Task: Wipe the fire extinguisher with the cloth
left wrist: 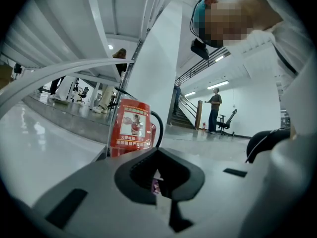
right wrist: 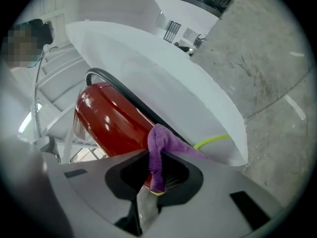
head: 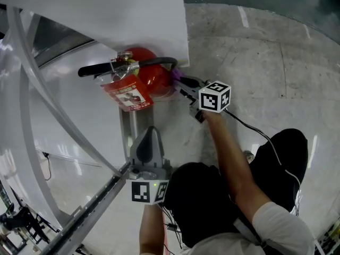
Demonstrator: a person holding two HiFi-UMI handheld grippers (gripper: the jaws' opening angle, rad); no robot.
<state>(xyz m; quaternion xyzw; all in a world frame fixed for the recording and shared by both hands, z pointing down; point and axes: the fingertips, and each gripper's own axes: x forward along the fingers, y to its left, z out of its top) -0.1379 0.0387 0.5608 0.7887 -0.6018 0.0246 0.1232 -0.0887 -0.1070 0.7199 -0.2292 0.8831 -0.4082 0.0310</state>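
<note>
Noted right gripper point(head: 183, 85) clamped on purple cloth point(right wrist: 157, 148), cloth pressed against side of upright red fire extinguisher point(head: 150, 68). Noted left gripper point(head: 151, 134) with jaws together, nothing held, short of the extinguisher and aimed at it. Logged red tag point(head: 127, 95) hanging from extinguisher's handle, black hose point(head: 159, 61) arching over its top

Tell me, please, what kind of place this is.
Probably a large indoor hall or lobby: a concrete floor, a staircase and an office chair in the background, and a fire extinguisher by a white column.
</note>
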